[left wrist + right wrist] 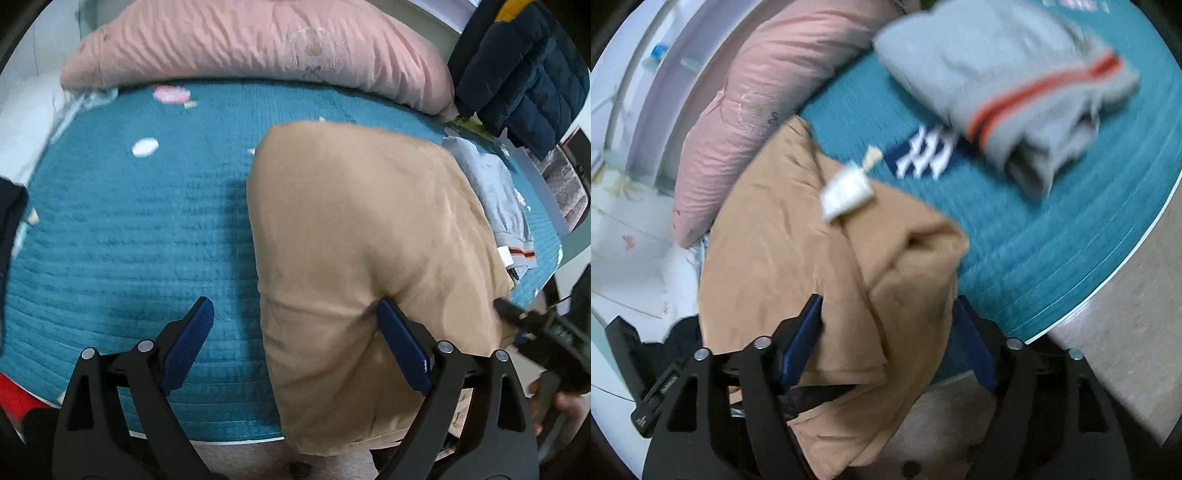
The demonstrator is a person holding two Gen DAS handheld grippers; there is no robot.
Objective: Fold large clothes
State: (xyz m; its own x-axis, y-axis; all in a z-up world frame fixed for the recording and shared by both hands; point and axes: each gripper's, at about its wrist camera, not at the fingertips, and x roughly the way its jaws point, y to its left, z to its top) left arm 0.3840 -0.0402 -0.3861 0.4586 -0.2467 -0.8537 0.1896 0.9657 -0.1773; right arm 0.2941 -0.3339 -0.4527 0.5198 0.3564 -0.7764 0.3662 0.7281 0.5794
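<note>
A tan garment [362, 258] lies folded lengthwise on the teal quilted bed cover [129, 240], its near end hanging over the bed's front edge. My left gripper [295, 317] is open; its right finger [399, 339] presses into the tan cloth, its left finger [192, 339] is over bare cover. In the right wrist view the tan garment [812, 258] with a white label [846, 192] lies between the open jaws of my right gripper [886, 325]. The right gripper also shows in the left wrist view [535, 325] at the garment's right edge.
A pink quilt [258, 48] lies along the far side of the bed. A folded grey garment with an orange stripe [1015, 85] sits to the right of the tan one. A dark blue puffer jacket [524, 70] hangs at far right. Floor [1126, 332] lies beyond the bed edge.
</note>
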